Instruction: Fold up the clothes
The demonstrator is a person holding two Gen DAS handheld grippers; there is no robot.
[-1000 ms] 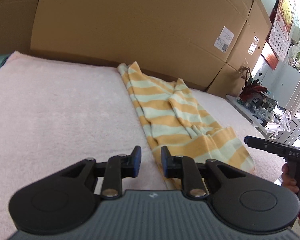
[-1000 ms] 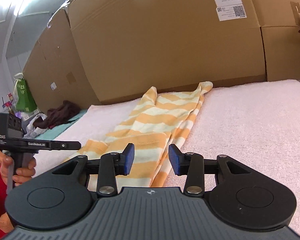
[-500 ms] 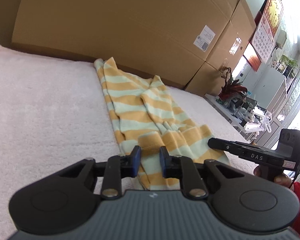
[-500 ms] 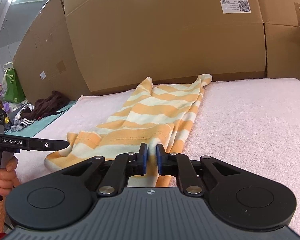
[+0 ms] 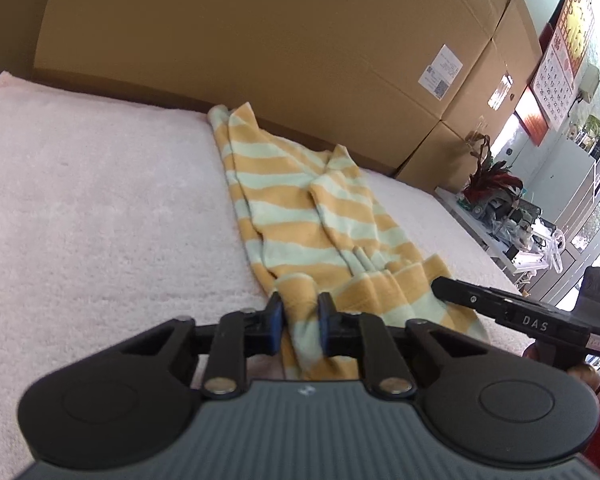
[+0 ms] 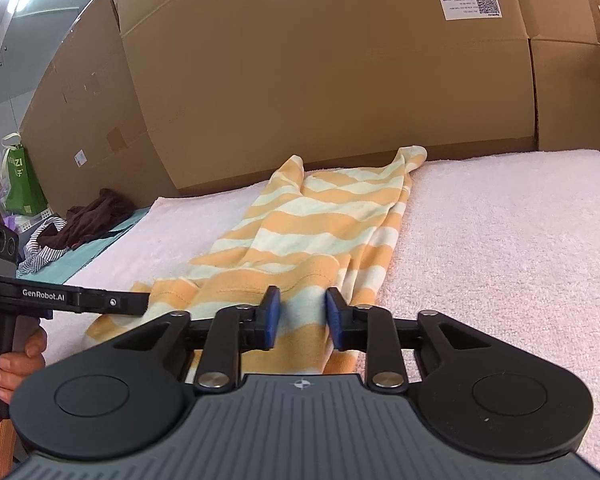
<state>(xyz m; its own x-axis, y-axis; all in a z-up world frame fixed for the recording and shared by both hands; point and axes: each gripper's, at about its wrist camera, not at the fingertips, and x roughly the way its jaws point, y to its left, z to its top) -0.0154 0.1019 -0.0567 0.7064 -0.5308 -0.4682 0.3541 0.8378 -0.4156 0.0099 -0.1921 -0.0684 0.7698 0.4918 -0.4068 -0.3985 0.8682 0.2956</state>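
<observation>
A yellow and pale green striped garment (image 5: 300, 208) lies lengthwise on the pink towel surface (image 5: 100, 200), running from the near edge to the boxes. My left gripper (image 5: 300, 314) is at its near left corner. The jaws are closing, and a bunched fold of the hem is pinched between the blue pads. My right gripper (image 6: 302, 312) is at the near right corner of the garment (image 6: 320, 224). Its jaws are opening, and the hem lies loose in the gap. Each gripper shows in the other's view, held by a hand (image 6: 16, 356).
Large cardboard boxes (image 5: 260, 60) wall off the far side. The pink towel (image 6: 500, 240) spreads wide on both sides of the garment. A pile of dark clothes (image 6: 96, 216) and a green bag (image 6: 20, 184) lie off to the left. A plant (image 5: 492, 176) and clutter stand at the right.
The left gripper moved from beside the hem onto the garment's corner and now has cloth bunched between its pads. The right jaws closed on the hem half a second ago and now stand wider.
</observation>
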